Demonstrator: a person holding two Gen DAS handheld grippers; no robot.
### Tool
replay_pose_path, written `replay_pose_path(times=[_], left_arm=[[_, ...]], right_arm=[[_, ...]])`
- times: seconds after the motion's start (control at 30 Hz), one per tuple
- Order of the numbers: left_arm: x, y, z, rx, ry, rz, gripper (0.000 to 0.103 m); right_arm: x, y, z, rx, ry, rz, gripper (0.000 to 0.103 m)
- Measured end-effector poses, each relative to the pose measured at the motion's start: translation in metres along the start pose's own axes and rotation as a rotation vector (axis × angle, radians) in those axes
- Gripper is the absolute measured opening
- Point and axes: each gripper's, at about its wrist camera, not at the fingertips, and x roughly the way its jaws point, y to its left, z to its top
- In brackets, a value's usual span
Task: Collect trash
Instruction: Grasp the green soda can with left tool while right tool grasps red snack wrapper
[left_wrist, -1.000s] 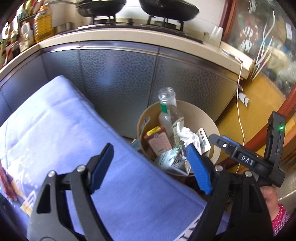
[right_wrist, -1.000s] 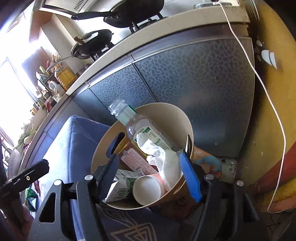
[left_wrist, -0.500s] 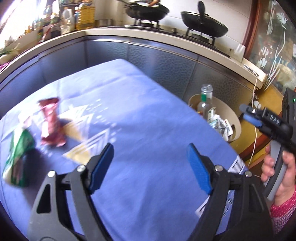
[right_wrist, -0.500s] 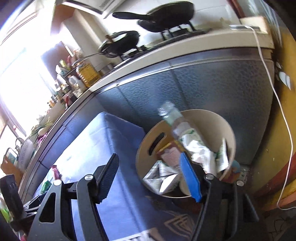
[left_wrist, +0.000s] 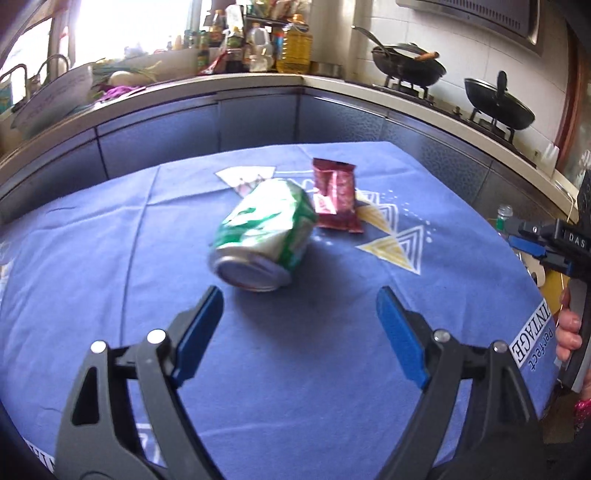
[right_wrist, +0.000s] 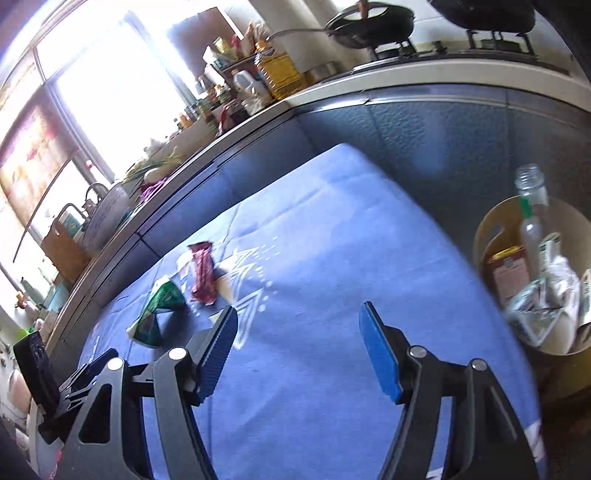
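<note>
Just beyond left hand-held gripper (left_wrist: 300, 322) (opening): can (left_wrist: 263, 243)

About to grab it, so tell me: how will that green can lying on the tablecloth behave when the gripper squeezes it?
The green can lies on its side, so a nudge may roll it. It looks dented, so probably empty, light and easily crushed.

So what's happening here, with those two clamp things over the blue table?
A person is clearing trash with a hand-held gripper in each hand. The left gripper hovers empty, jaws opening, just short of a crushed green can lying beside a red snack wrapper on the blue tablecloth. The right gripper is open and empty too. A bin beside the table already holds a bottle and other trash.
</note>
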Motion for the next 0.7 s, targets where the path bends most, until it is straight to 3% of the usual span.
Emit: replay_pose_path(times=[0.1, 0.2, 0.43, 0.7], left_arm=[[-0.006, 0.028, 0.005, -0.081, 0.003, -0.013, 0.083], [-0.008, 0.034, 0.013, -0.073, -0.026, 0.026, 0.086], [0.017, -0.009, 0.031, 0.183, -0.041, 0.133, 0.086], [0.064, -0.044, 0.028, 0.437, -0.043, 0.335, 0.086]], right_arm=[[0.021, 0.022, -0.007, 0.003, 0.055, 0.061, 0.067], [0.039, 0.041, -0.010, -0.010, 0.097, 0.088, 0.067], [0.052, 0.056, -0.007, -0.032, 0.119, 0.104, 0.067], [0.072, 0.058, 0.017, -0.047, 0.155, 0.130, 0.067]])
